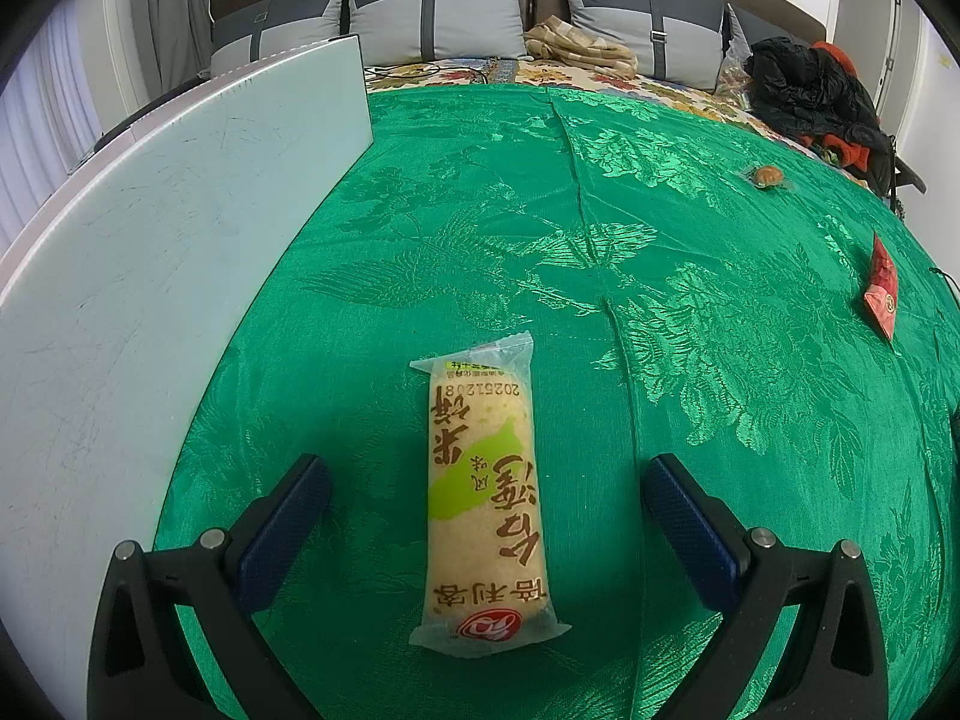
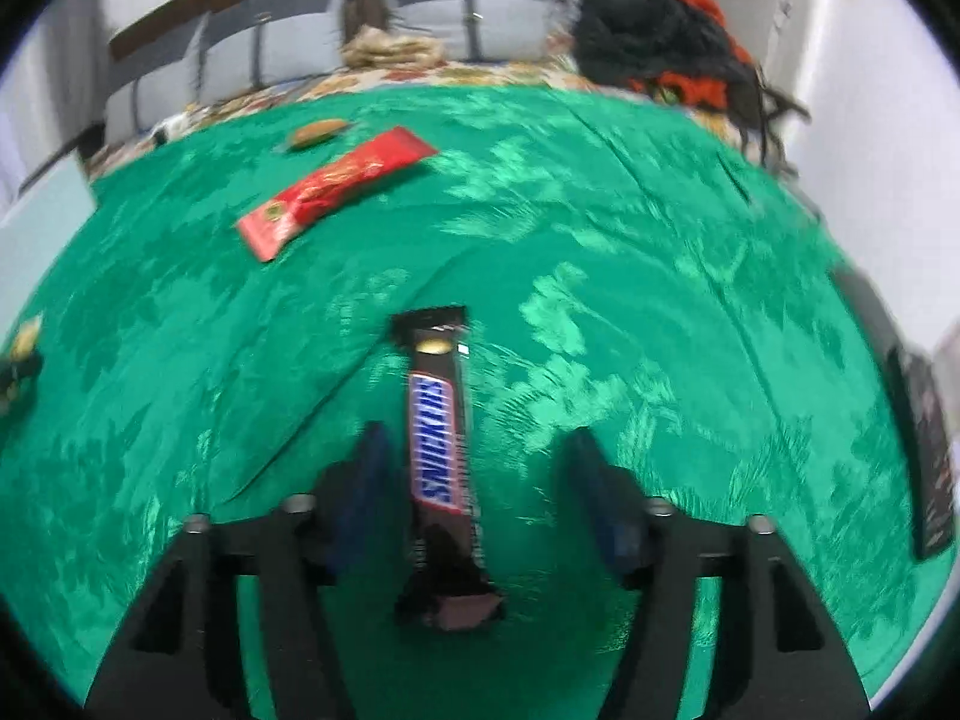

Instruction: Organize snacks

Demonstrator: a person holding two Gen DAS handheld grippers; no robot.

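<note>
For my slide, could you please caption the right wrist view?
Open right hand-held gripper straddling a Snickers bar on the green cloth, red packet beyond.

Green floral-patterned cloth, brown Snickers bar, red packet

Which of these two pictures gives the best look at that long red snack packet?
The right wrist view: the red packet lies whole and fairly large on the green cloth, though somewhat blurred. The left wrist view shows it only small and foreshortened at the right edge.
</note>
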